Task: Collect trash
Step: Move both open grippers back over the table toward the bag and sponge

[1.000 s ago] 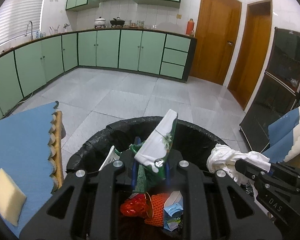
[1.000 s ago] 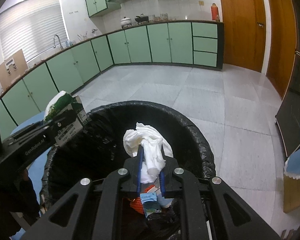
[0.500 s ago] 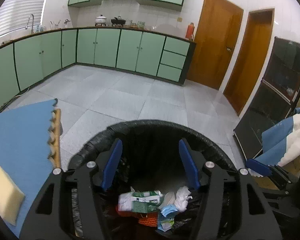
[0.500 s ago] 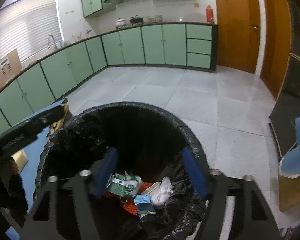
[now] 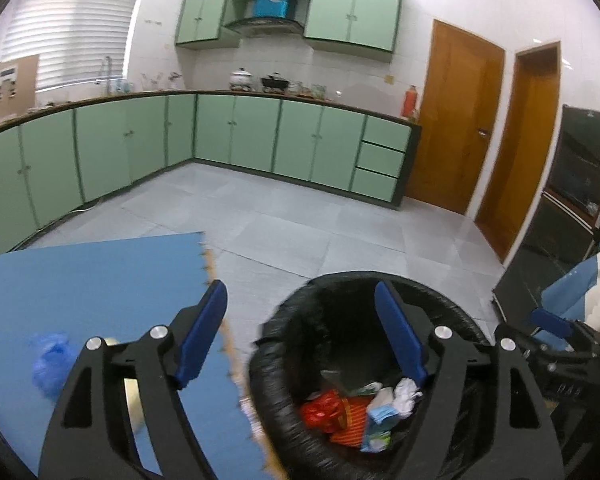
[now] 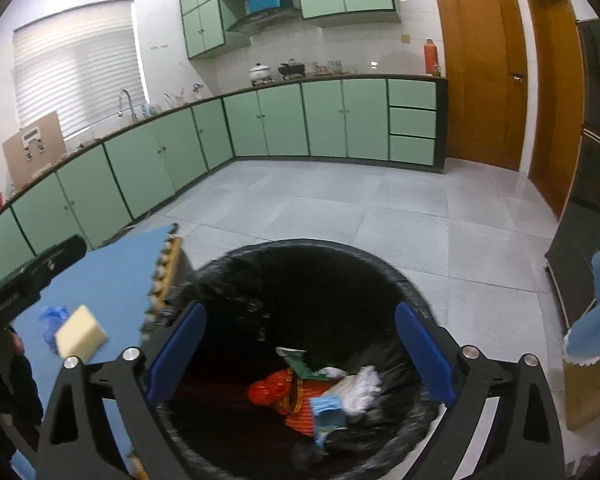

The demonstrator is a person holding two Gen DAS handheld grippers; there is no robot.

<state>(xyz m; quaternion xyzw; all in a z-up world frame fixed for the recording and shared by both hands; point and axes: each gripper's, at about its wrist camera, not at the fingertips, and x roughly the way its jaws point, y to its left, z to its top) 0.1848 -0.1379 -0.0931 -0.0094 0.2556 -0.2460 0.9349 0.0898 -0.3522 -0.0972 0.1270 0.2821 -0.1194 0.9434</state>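
Beside the blue mat (image 5: 100,280) on grey kitchen tiles (image 6: 340,208), both jaws wide over the bin (image 6: 400,280).

Glossy black plastic bin liner (image 6: 384,268)

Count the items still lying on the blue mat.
2: a crumpled blue bag near the blue mat's left side and a yellow sponge right beside it. The tools may hide more.
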